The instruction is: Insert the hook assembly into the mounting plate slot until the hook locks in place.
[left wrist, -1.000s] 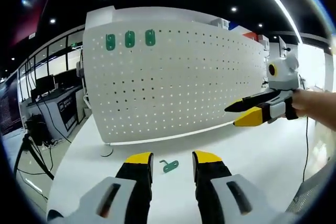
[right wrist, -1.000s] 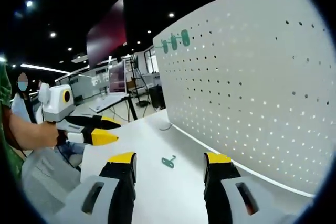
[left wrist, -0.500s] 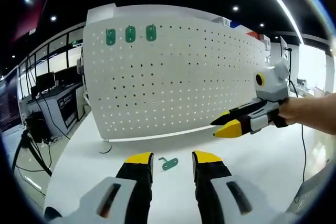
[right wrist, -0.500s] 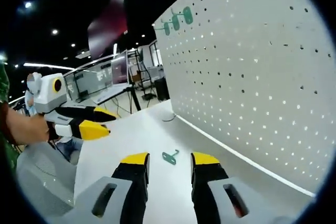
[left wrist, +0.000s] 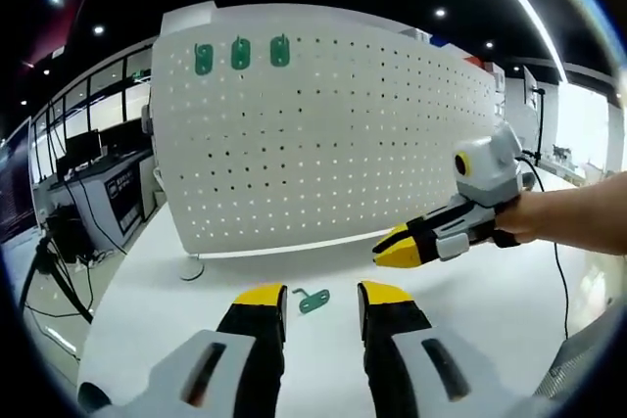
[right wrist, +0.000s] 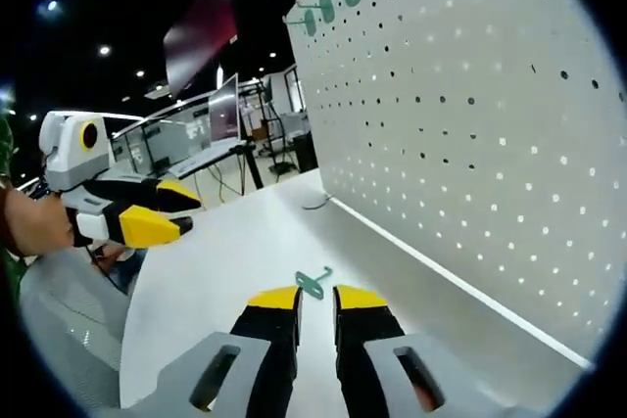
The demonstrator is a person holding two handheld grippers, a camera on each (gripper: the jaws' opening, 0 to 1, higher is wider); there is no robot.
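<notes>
- The green hook [left wrist: 313, 300] lay flat on the white tabletop [left wrist: 470, 291], in front of the upright white pegboard [left wrist: 323, 144] and apart from it.
- Three green hooks [left wrist: 240, 53] hung in a row near the pegboard's top corner.
- The left hand-held gripper [left wrist: 320, 297] sat just short of the loose hook, jaws apart, grasping nothing.
- The right hand-held gripper [right wrist: 315, 296] pointed at that hook, its yellow-tipped jaws nearly closed, empty.

Pegboard [right wrist: 470, 124] cut off at right; hook [right wrist: 313, 281] detail too small.
</notes>
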